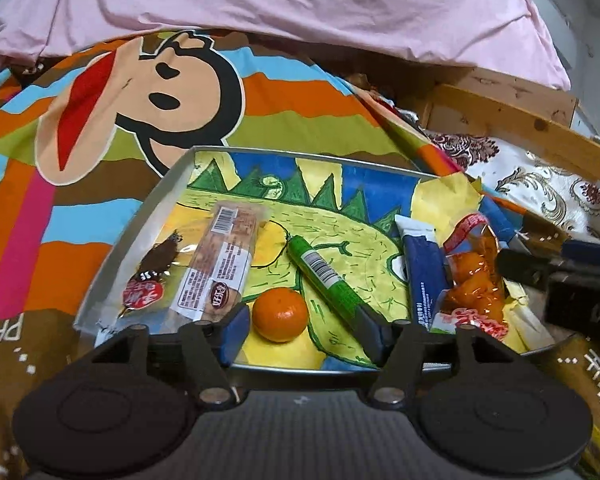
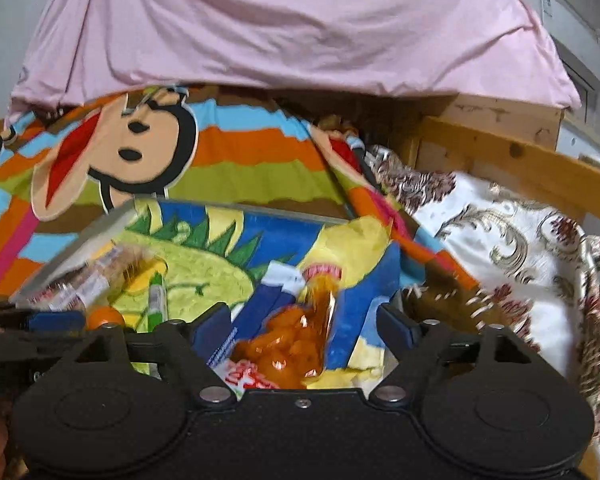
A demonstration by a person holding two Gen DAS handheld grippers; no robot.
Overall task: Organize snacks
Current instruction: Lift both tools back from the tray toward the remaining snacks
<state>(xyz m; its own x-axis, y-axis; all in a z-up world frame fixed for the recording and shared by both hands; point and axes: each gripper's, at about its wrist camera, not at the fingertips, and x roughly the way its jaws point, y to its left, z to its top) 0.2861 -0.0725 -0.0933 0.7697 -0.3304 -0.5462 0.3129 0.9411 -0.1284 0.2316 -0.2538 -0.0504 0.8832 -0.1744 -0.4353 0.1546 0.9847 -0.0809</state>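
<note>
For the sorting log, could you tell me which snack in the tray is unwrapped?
The mandarin, a bare round orange fruit between the left tongs; every other snack is packaged.

From my left gripper [image 1: 302,338], jaws spread wide, I see a tray [image 1: 148,216] on the bed: a mandarin [image 1: 280,314] nearest, a green stick pack [image 1: 324,276] just right, a biscuit pack [image 1: 220,264] left, orange snack bag [image 1: 474,280] far right.

Both wrist cameras look forward and downward, close over the tray [image 1: 148,216] [image 2: 100,228]. They share its snacks, with the pink sheet [image 1: 300,4] [image 2: 292,20] at 12 o'clock.
</note>
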